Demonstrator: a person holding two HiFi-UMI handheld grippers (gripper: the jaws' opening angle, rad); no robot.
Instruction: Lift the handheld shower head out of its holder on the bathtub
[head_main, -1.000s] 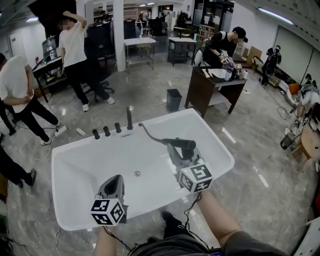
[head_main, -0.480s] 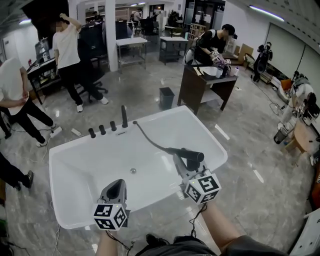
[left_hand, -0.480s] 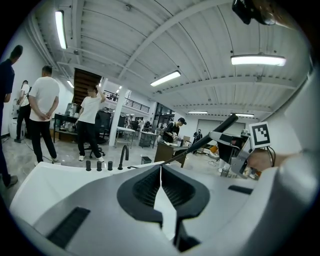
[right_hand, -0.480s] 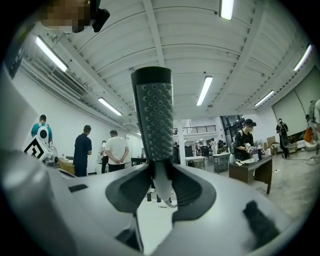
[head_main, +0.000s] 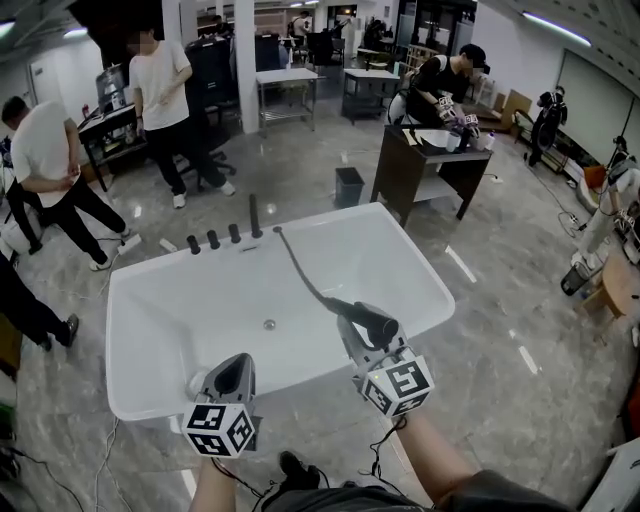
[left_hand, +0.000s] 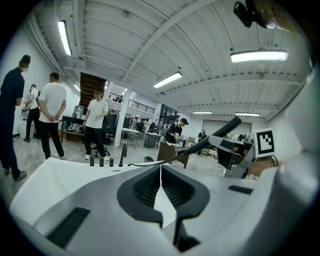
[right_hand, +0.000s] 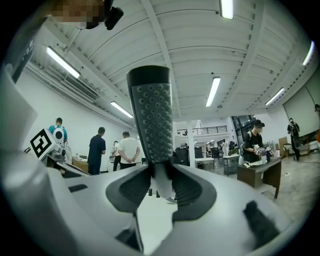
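R hand-held gripper (head_main: 362, 335) pinches the shower head (head_main: 378, 322) low down, jaws clamped on either side of its pale neck; in the right gripper view the dark, dotted part of the head stands upright above the jaws. The head hangs over the near-right part of the bathtub (head_main: 140, 300), above the white basin and not touching the rim. A thin black hose (head_main: 303, 272) runs from the far rim, just right of the tall black spout (head_main: 255, 215), across the basin to the head. 3 short black knobs (head_main: 213, 240) stand in a row left of the spout on the same rim; the drain (head_main: 269, 324) sits mid-basin, left of the held head. Which fitting is the holder, can't tell.

L hand-held gripper (head_main: 234, 362) has its jaws pressed together w/ nothing between them; it hovers at the tub's near edge, well left of the R one; a forearm shows behind each marker cube at the bottom of the head view.

Bkgd: grey glossy floor; a dark table (head_main: 425, 165) beyond the tub w/ a person in black bent over it; a small dark bin (head_main: 348, 187) beside it; several people in white tops stand at far left.
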